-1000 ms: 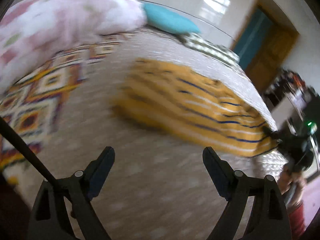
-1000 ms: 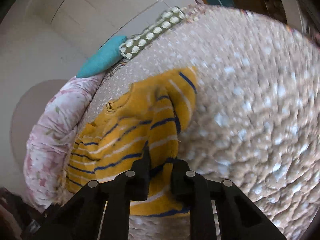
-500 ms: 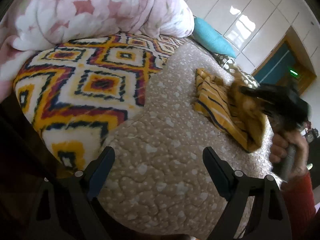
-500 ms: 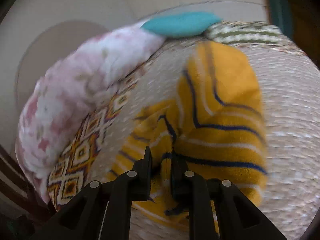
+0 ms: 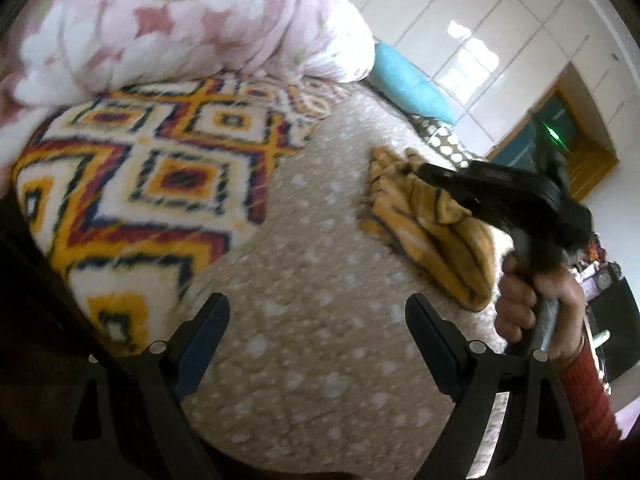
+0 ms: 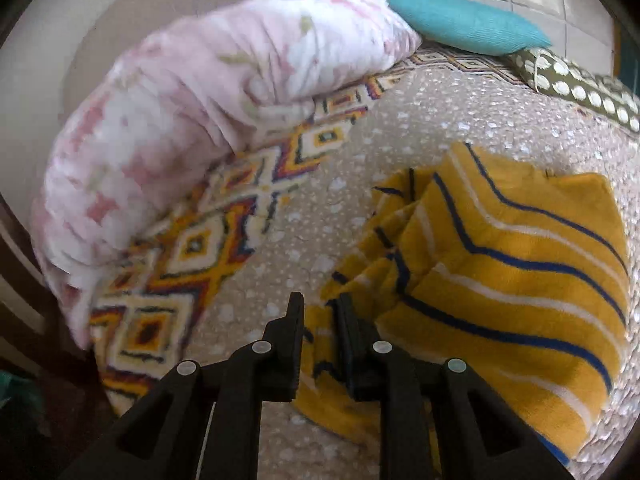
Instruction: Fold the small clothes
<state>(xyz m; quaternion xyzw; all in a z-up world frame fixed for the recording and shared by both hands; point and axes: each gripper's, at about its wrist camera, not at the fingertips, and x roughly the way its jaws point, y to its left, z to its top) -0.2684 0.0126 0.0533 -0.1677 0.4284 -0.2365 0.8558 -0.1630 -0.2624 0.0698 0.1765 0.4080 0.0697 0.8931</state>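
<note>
A small yellow garment with blue and white stripes (image 6: 500, 264) lies folded over itself on the beige dotted bed cover (image 6: 440, 120). My right gripper (image 6: 320, 312) is shut on a bunched edge of the garment at its near left side. In the left wrist view the garment (image 5: 432, 232) lies at the right, with the right gripper (image 5: 428, 172) over it, held by a hand in a red sleeve. My left gripper (image 5: 318, 312) is open and empty above the bed cover, apart from the garment.
A patterned blanket (image 5: 140, 176) covers the bed's left part, with a pink floral quilt (image 5: 180, 24) heaped behind it. A teal pillow (image 6: 464, 24) and a dotted green pillow (image 6: 580, 84) lie at the back. A door (image 5: 576, 144) stands at the right.
The right gripper has carried the garment's edge over, folding the garment onto itself. The left gripper has drawn back from the garment toward the bed's near side.
</note>
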